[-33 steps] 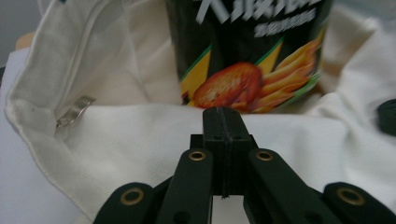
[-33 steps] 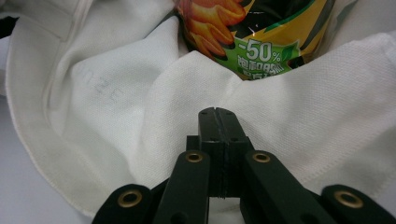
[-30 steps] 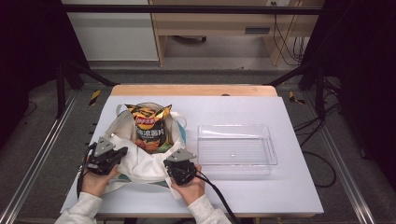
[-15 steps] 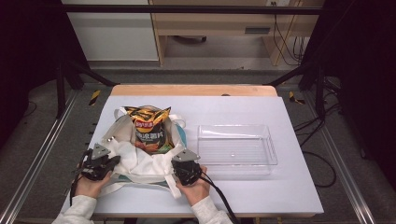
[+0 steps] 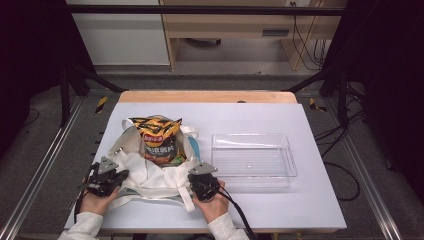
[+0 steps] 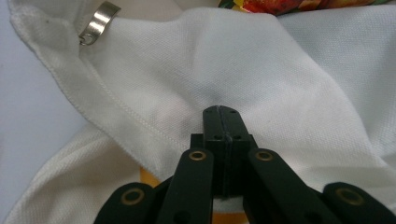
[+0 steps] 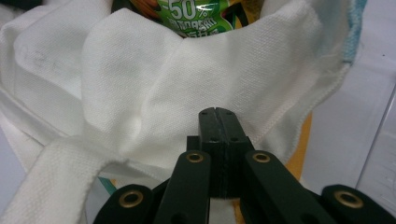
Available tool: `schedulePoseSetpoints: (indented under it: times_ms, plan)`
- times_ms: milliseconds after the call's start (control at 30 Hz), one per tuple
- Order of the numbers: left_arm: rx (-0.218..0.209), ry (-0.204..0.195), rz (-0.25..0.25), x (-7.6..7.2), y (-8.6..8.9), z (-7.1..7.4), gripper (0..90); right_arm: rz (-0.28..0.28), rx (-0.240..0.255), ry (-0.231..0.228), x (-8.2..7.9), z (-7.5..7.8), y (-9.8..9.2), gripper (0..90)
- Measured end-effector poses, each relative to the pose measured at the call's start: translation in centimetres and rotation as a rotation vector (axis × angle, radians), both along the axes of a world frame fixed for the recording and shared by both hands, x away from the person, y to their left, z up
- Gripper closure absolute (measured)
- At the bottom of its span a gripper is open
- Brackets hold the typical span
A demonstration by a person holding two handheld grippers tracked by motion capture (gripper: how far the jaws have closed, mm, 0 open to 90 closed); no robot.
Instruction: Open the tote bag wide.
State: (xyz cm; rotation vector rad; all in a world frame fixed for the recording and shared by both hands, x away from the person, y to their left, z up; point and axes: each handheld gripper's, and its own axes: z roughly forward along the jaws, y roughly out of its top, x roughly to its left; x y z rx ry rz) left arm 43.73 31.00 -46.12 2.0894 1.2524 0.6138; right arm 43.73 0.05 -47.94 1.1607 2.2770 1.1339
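desk: white top, wood strip at far edge
floor: grey, cables at right
far wall: white cabinet w/ wooden furniture beside it
sides: dark, black frame bars

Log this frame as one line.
left gripper: shut on white bag | right gripper: shut on white bag | chip packet: half out | clear tray: empty

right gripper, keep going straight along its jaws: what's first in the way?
The white cloth bag it's already shut on. Past that fold, probably the chip bag standing inside; depth between them is unclear. The right gripper points right at it.
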Motion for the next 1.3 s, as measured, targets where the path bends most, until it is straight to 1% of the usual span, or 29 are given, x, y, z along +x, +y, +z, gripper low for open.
schedulePoseSetpoints:
  times_ms: [67,133,200,233,267,333,433,467,500,533,600,633,667,700,733,767,800,833,867,900,933,967,1000,1033,1067,1133,1267,1300]
  plan:
    - [0.004,0.004,-0.001,-0.2,-0.1,-0.1,90.0,-0.002,0.006,0.000,0.0,-0.1,-0.1,90.0]
    - [0.016,0.005,-0.005,-0.3,-0.2,-0.2,90.0,0.000,0.007,-0.011,-0.1,-0.3,-0.1,90.0]
    - [0.014,0.008,-0.004,-0.2,-0.2,-0.3,90.0,0.000,0.009,-0.018,-0.2,-0.4,-0.1,90.0]
    - [0.007,0.011,-0.005,-0.2,-0.1,-0.4,90.0,0.001,0.006,-0.029,-0.3,-0.5,-0.1,90.0]
    - [0.007,0.011,-0.005,-0.2,-0.1,-0.4,90.0,0.001,0.006,-0.029,-0.3,-0.5,-0.1,90.0]
    - [0.006,0.006,-0.006,-0.1,-0.2,-0.5,90.0,-0.001,0.010,-0.026,-0.3,-0.5,-0.1,90.0]
    - [0.026,-0.007,-0.010,-0.2,-0.4,-0.6,89.7,0.002,0.007,-0.027,-0.3,-0.6,-0.1,90.0]
    - [0.026,-0.010,-0.010,-0.2,-0.4,-0.5,88.9,0.007,0.005,-0.043,-0.4,-0.7,-0.1,90.0]
    - [0.019,-0.011,-0.013,-0.2,-0.4,-0.5,88.9,0.007,0.005,-0.043,-0.4,-0.7,-0.1,90.0]
    - [0.010,-0.011,-0.015,-0.2,-0.3,-0.4,86.4,0.001,0.019,-0.047,-0.5,-0.7,-0.2,90.0]
    - [-0.008,-0.020,-0.011,-0.2,-0.2,-0.2,82.4,0.003,0.025,-0.050,-0.5,-0.7,-0.2,90.0]
    - [-0.010,-0.024,-0.011,-0.3,-0.2,0.0,80.9,0.000,0.031,-0.048,-0.5,-0.6,-0.2,89.9]
    - [-0.015,-0.037,-0.009,-0.4,-0.2,0.2,78.2,0.005,0.037,-0.051,-0.5,-0.6,-0.3,88.5]
    - [-0.021,-0.054,-0.008,-0.5,-0.2,0.5,78.2,0.005,0.037,-0.051,-0.5,-0.6,-0.3,88.5]
    - [-0.033,-0.076,-0.001,-0.7,-0.1,0.9,74.9,0.006,0.065,-0.044,-0.6,-0.3,-0.4,84.8]
    - [-0.066,-0.115,0.007,-1.0,0.1,1.5,73.6,0.006,0.070,-0.045,-0.6,-0.2,-0.4,82.8]
    - [-0.066,-0.115,0.007,-1.0,0.1,1.5,71.6,0.008,0.072,-0.049,-0.7,-0.1,-0.5,81.9]
    - [-0.078,-0.133,0.012,-1.2,0.1,1.8,69.4,0.009,0.077,-0.050,-0.8,0.1,-0.5,80.1]
    - [-0.089,-0.153,0.015,-1.3,0.2,2.2,69.4,0.009,0.077,-0.050,-0.8,0.1,-0.5,80.1]
    - [-0.102,-0.168,0.019,-1.5,0.3,2.4,67.4,0.015,0.088,-0.065,-0.8,0.3,-0.5,78.1]
    - [-0.112,-0.178,0.016,-1.6,0.4,2.6,63.7,0.019,0.120,-0.071,-1.0,0.7,-0.6,74.2]
    - [-0.123,-0.182,0.017,-1.6,0.4,2.7,63.7,0.019,0.120,-0.071,-1.0,0.7,-0.6,74.2]
    - [-0.137,-0.194,0.020,-1.6,0.4,2.9,60.7,0.028,0.142,-0.083,-1.1,1.1,-0.6,71.6]
    - [-0.149,-0.204,0.019,-1.6,0.4,3.2,59.7,0.030,0.152,-0.093,-1.1,1.3,-0.6,69.9]
    - [-0.149,-0.204,0.019,-1.6,0.4,3.2,57.8,0.030,0.152,-0.093,-1.1,1.3,-0.6,69.9]
    - [-0.165,-0.215,0.018,-1.6,0.4,3.5,56.1,0.037,0.166,-0.112,-1.2,1.7,-0.6,67.0]
    - [-0.194,-0.230,0.007,-1.6,0.2,3.9,49.9,0.049,0.186,-0.148,-1.4,3.0,-0.8,62.3]
    - [-0.199,-0.232,0.004,-1.6,0.1,4.0,48.7,0.050,0.187,-0.151,-1.4,3.3,-0.9,61.8]
